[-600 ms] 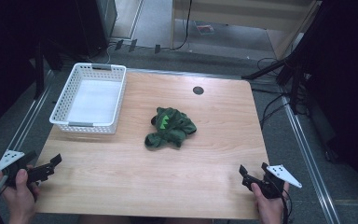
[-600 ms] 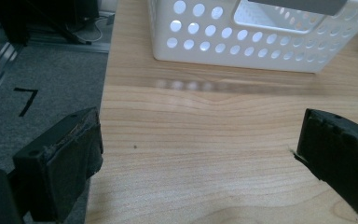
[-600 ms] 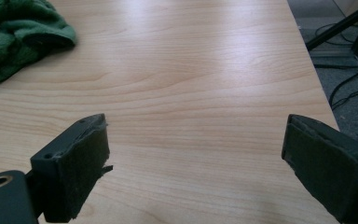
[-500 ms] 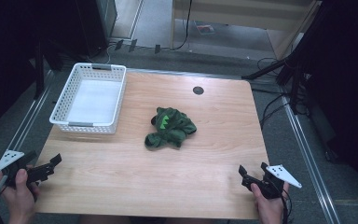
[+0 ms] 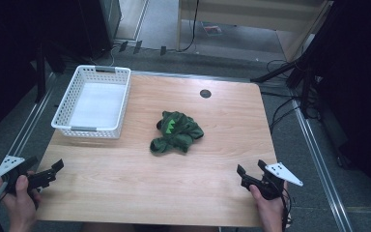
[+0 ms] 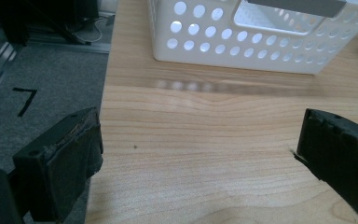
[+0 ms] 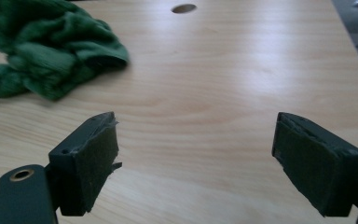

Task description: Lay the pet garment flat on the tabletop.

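Note:
A crumpled green cloth lies near the middle of the wooden table; the right gripper view has it at upper left. My left gripper hovers at the table's near left corner, jaws wide apart with nothing between them. Over the near right edge my right gripper is also open and empty, pointing toward the cloth from well short of it. A hand holds each gripper.
A white perforated basket stands at the far left of the table, its near wall ahead of the left gripper. A round cable hole sits near the far edge. Floor and cables surround the table.

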Demonstrator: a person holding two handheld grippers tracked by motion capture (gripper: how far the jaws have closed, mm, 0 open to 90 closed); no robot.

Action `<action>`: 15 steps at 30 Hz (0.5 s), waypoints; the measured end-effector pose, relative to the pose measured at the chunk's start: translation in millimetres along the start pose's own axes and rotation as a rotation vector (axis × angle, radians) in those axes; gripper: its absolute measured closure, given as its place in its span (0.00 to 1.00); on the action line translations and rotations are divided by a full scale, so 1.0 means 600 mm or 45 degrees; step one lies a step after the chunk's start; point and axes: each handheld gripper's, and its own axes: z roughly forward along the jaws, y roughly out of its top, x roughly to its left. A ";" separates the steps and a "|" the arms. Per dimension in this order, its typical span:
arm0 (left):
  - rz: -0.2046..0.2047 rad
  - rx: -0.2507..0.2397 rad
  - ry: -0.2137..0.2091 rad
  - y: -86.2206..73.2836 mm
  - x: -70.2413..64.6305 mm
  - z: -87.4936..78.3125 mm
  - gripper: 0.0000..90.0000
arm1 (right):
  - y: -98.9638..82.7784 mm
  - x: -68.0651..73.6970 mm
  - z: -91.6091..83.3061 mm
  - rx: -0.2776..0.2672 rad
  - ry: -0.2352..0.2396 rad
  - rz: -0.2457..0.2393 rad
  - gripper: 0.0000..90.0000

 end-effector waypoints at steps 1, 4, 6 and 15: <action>0.001 0.000 -0.001 0.000 0.000 0.000 0.00 | 0.005 0.008 0.004 -0.005 0.015 -0.005 0.16; -0.002 0.002 -0.007 0.000 0.001 0.000 0.00 | 0.021 0.037 0.017 -0.002 0.049 -0.042 0.15; -0.004 0.002 -0.010 0.000 0.001 0.000 0.00 | 0.033 0.065 0.029 0.003 0.102 -0.085 0.15; -0.012 0.001 -0.012 0.000 0.002 0.000 0.00 | 0.061 0.151 0.088 0.040 0.213 -0.182 0.08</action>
